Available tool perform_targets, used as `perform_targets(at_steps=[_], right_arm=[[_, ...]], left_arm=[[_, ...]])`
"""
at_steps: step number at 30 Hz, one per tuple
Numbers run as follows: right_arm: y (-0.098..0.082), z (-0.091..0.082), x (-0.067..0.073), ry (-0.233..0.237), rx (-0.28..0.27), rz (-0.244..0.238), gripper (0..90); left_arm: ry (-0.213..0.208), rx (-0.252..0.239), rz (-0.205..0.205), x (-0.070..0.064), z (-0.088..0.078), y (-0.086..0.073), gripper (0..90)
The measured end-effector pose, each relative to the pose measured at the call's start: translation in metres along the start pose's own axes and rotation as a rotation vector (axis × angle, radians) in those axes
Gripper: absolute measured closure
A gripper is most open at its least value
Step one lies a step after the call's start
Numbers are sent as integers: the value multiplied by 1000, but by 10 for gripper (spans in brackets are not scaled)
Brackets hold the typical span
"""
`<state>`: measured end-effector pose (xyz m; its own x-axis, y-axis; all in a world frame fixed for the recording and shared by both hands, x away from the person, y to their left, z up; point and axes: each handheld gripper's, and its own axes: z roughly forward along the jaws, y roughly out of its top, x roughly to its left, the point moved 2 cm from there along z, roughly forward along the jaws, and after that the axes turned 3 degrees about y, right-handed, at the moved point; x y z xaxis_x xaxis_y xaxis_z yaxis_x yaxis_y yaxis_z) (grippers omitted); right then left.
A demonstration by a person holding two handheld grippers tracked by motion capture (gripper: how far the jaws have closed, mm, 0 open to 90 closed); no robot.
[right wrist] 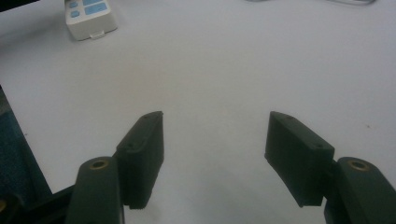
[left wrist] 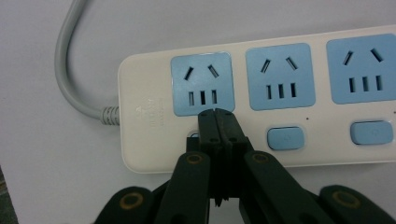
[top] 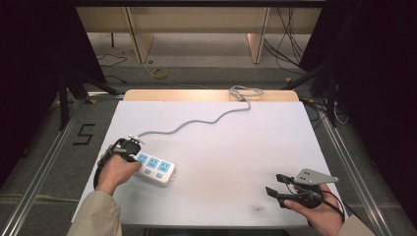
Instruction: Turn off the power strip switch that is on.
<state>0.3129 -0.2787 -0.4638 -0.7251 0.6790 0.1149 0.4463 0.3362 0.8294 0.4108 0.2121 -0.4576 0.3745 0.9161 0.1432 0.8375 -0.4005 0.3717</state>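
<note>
High view: a white power strip (top: 155, 167) with 3 blue sockets is seen lying on the white table (top: 221, 147), toward the near-left part. Its grey cord (top: 196, 122) is run off in a wavy line to the far edge, where it's bunched up in a loose coil. The left gripper (top: 129, 147) is held right at the cord end of the strip, with the hand (top: 115, 172) wrapped around it. The right gripper (top: 275, 184) is parked well apart, near the near-right corner, over bare table.

Left gripper view: the jaws are clenched tight together, nothing caught between them. Their tips are set down on the strip's face, just under the 1st blue socket (left wrist: 202, 84), right where that socket's switch would be expected. 2 blue switches (left wrist: 286, 138) are visible beside them, under the other sockets.

Right gripper view: the jaws are spread wide, totally released, with plain table between them. The strip's end (right wrist: 89, 18) is spotted far off at the top left.
</note>
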Motion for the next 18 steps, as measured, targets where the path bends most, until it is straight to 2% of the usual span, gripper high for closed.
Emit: perform_targets(at_steps=[5,18], right_arm=[[0,0,0,1,0,1,379],[0,-1,1,2,-3,-2,378]], left_arm=[[9,19,21,-2,1,2,900],[-13,4,-14,0,1,0,900]])
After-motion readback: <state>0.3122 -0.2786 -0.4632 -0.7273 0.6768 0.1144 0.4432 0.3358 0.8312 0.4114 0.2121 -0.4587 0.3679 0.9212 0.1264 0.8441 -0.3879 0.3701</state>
